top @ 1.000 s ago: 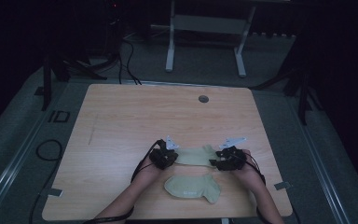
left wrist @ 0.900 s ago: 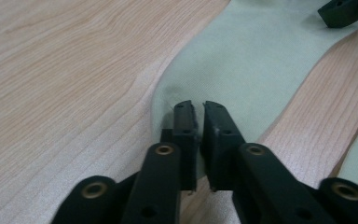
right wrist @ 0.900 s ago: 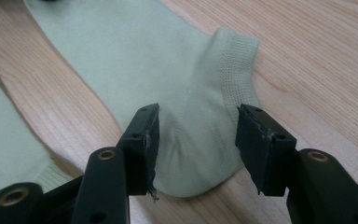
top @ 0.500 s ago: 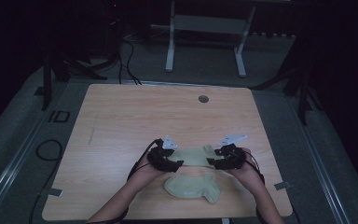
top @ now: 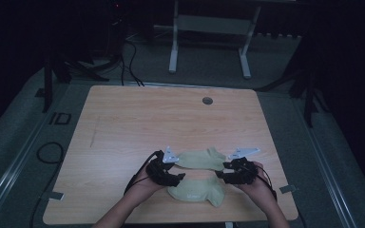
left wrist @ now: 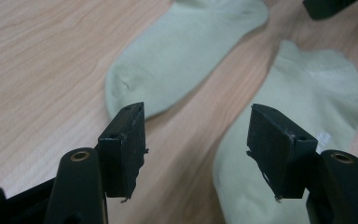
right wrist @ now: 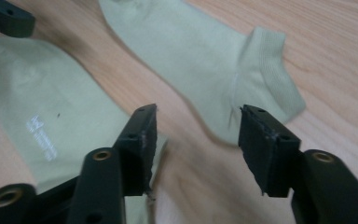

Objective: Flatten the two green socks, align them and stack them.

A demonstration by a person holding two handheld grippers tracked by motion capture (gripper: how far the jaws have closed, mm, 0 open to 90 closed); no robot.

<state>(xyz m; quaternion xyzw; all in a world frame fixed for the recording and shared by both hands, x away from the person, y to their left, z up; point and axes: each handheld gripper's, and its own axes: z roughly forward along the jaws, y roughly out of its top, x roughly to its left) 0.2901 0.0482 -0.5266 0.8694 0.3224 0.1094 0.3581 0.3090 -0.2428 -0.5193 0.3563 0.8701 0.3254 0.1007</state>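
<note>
Two pale green ankle socks lie flat on the wooden table point(top: 123, 123). The far sock point(top: 202, 159) point(left wrist: 186, 51) point(right wrist: 200, 51) has its cuff toward the right. The near sock point(top: 197, 190) point(left wrist: 298, 102) point(right wrist: 37, 107) carries a small white print. My left gripper point(top: 178, 176) point(left wrist: 196, 126) hovers near the socks' left ends. Its jaws have just been opening and stand open, with only table and sock far below the gap. My right gripper point(top: 221, 176) point(right wrist: 198, 126) hovers by the right ends, open with nothing between its pads.
A round cable hole point(top: 207, 100) sits near the table's far edge. Metal stand legs point(top: 173, 42) rise behind the table. Cables point(top: 47, 152) lie on the floor at the left. The near table edge is just below the near sock.
Both grippers have drawn back from the far sock's two ends toward the near edge and risen a little. The left jaws went from shut to open. The far sock stays flat.
</note>
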